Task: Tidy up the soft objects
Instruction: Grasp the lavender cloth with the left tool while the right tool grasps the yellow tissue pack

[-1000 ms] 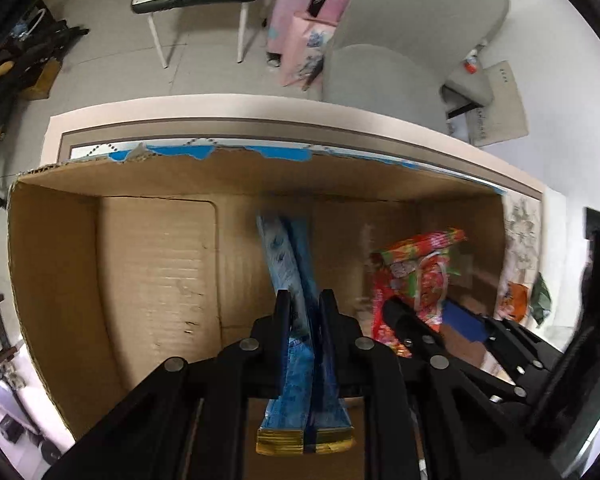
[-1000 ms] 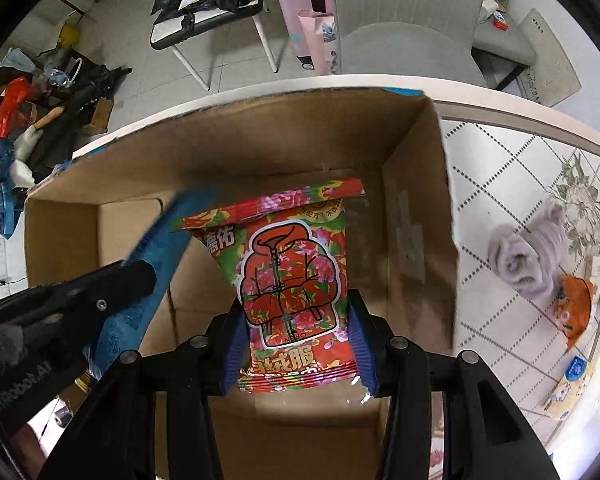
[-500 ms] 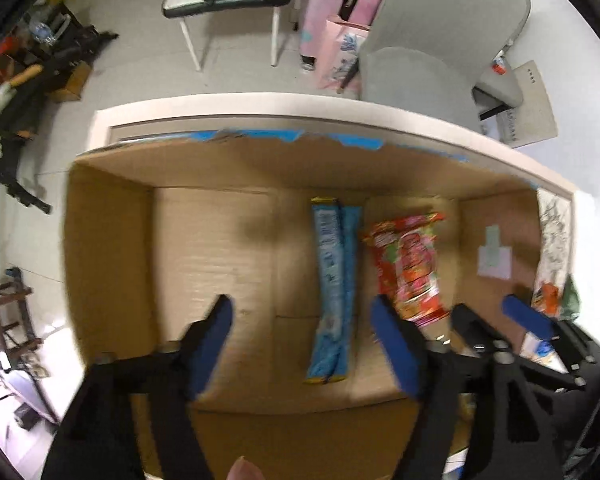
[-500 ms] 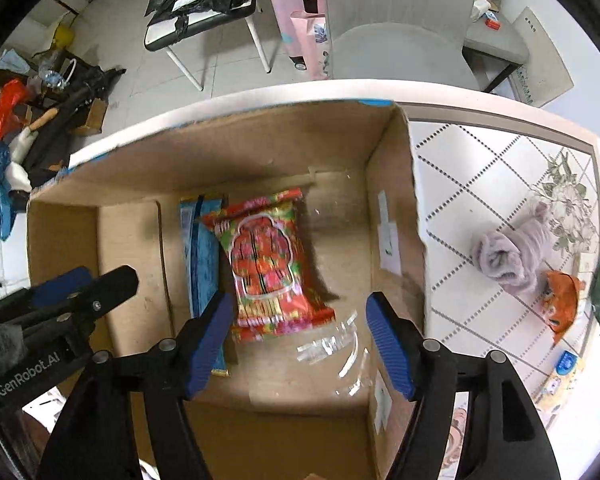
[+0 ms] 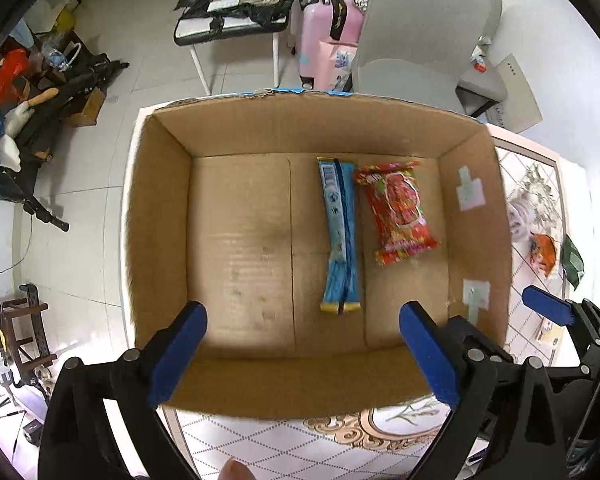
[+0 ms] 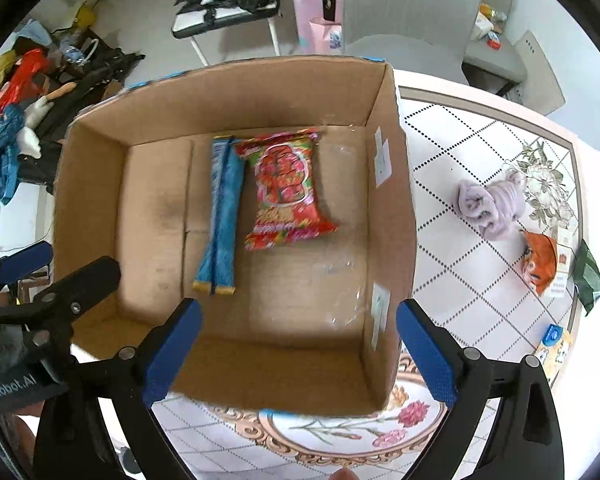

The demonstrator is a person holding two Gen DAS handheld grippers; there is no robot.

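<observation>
Since both packets now lie flat on the floor of the cardboard box [image 5: 160, 208], the long crinkly blue packet [image 5: 340, 236] just beside the glossy red packet [image 5: 398, 212], nothing is held. Above them the left gripper [image 5: 304, 354] and right gripper [image 6: 298, 354] have just been opening; their jaws stand spread and empty. On the tiled worktop [image 6: 460, 152] a rolled lilac cloth [image 6: 490, 204] waits.

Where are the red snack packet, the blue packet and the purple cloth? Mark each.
red snack packet [image 6: 286, 190], right wrist view, middle of its printed face
blue packet [image 6: 224, 208], right wrist view, mid-length
purple cloth [image 6: 490, 206], right wrist view, centre of the bundle
</observation>
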